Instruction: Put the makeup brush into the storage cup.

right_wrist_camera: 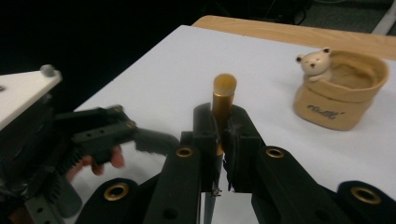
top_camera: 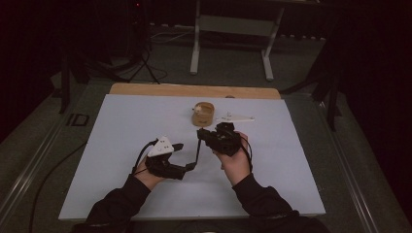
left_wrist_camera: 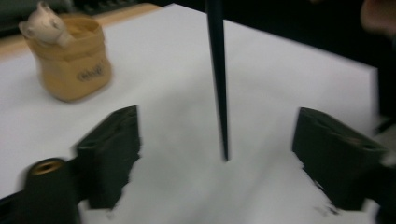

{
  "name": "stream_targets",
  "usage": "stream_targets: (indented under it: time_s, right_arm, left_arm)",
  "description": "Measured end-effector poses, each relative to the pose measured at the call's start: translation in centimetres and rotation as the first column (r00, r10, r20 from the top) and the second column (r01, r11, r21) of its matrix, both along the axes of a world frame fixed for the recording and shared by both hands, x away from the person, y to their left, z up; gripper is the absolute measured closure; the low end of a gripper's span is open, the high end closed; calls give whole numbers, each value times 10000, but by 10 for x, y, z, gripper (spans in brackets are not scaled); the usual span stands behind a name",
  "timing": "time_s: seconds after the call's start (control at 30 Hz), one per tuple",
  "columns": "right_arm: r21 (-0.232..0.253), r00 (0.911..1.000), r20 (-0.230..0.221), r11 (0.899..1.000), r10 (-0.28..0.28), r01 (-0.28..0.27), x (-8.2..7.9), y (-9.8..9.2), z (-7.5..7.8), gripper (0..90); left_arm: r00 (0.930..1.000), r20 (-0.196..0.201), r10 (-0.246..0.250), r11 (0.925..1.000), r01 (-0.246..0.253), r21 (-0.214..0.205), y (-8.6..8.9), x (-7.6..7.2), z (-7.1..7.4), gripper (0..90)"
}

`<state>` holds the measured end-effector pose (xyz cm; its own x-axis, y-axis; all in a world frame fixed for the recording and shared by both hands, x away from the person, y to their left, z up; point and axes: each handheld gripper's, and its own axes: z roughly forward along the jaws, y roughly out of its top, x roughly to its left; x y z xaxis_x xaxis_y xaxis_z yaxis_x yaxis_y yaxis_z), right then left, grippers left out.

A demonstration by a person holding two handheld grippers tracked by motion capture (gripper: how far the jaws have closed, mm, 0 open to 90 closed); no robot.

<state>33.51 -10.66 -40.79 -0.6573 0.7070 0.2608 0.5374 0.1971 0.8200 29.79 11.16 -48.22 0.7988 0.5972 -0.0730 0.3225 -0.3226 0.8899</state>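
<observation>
Right gripper (right_wrist_camera: 219, 140) clamped on a gold-capped pen (right_wrist_camera: 223, 100); left gripper (left_wrist_camera: 217, 154) spread wide around its black tip, untouched. Bear-trimmed pouch (right_wrist_camera: 343, 91) beyond.

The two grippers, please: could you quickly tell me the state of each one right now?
Left gripper: open, jaws wide apart, gripping nothing.
Right gripper: shut on the pen, a slim dark one with a gold end.
</observation>
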Motion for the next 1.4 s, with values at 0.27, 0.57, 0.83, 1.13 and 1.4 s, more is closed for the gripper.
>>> stream_targets:
  time_s: [0.27, 0.57, 0.83, 1.13, 1.4]
  right_arm:
    - [-536, 9991, 435, 9986, 20, 4, 5, -15, 4, 840]
    - [-653, 9963, 833, 9975, -218, 273, 14, -35, 16, 840]
    - [-414, 9927, 1125, 9979, -445, 495, 25, -50, 32, 841]
    - [-453, 9838, 1692, 9966, -597, 683, 39, -57, 53, 840]
    - [-512, 9738, 2143, 9948, -755, 884, 54, -55, 70, 840]
  left_arm:
    - [9984, -525, 229, 9988, -205, 447, 0, 3, -3, 3]
    - [9995, -143, 266, 9988, -260, 414, 6, 1, -3, 3]
    - [9997, -152, 195, 9995, -191, 250, 12, 0, -6, 4]
    - [9996, -76, 285, 9992, -283, 288, 14, -1, -7, 4]
    - [9996, -129, 246, 9995, -243, 211, 14, -1, -9, 4]
